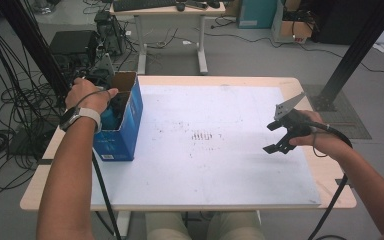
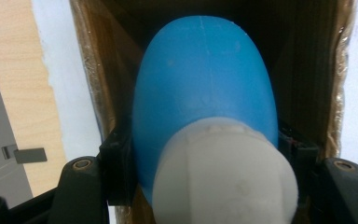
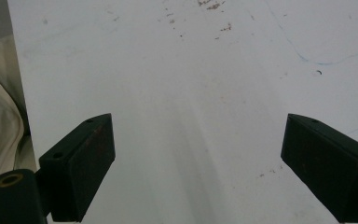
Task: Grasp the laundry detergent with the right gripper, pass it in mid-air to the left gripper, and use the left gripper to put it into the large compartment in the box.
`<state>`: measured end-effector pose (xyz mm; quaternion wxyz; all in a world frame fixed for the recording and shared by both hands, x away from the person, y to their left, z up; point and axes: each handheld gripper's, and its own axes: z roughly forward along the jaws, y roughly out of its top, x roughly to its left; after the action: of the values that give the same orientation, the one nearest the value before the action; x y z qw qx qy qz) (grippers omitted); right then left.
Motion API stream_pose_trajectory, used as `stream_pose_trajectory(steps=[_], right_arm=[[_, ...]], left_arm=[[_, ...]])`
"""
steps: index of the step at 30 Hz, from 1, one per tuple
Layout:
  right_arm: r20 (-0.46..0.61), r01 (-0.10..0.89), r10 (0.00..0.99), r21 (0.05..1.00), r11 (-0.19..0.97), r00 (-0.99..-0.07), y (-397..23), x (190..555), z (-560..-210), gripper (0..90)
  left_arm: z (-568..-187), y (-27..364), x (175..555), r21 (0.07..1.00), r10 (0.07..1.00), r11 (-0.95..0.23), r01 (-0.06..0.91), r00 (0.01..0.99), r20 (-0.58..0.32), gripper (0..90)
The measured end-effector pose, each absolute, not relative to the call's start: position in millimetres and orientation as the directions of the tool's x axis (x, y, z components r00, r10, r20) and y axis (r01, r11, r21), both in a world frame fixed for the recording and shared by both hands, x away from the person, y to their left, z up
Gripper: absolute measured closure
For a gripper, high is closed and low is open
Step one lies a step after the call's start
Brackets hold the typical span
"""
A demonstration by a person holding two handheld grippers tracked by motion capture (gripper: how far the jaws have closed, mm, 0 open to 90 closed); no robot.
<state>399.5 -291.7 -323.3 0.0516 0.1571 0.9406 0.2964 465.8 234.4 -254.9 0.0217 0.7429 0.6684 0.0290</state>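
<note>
A blue bottle [image 2: 205,79] with a white cap [image 2: 223,172] hangs top-first toward the camera inside an open blue cardboard box [image 1: 125,135] at the table's left edge. My left gripper [image 2: 205,140] is shut on it, one black jaw pressing each side of the bottle just past the cap. In the high view the left hand [image 1: 87,95] reaches down into the box's open top and covers that gripper. My right gripper [image 1: 271,137] hovers over the right part of the white board [image 1: 205,165], open, with nothing between its fingers [image 3: 81,163].
The box's brown inner walls [image 2: 102,93] stand close around the bottle. The white board covers most of the wooden table [image 1: 330,175] and carries dark scuff marks [image 1: 202,135] near its middle. Cables and equipment lie on the floor to the left.
</note>
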Motion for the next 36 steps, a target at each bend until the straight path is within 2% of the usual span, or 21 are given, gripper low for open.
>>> stream_pose_trajectory(steps=[36], right_arm=[[-0.002,0.264,0.325,0.577,0.773,-0.946,-289.6,399.2,-323.8,9.6]], left_arm=[[-264.1,232.6,465.6,0.067,0.996,-0.093,0.993,0.093,0.002,37.5]])
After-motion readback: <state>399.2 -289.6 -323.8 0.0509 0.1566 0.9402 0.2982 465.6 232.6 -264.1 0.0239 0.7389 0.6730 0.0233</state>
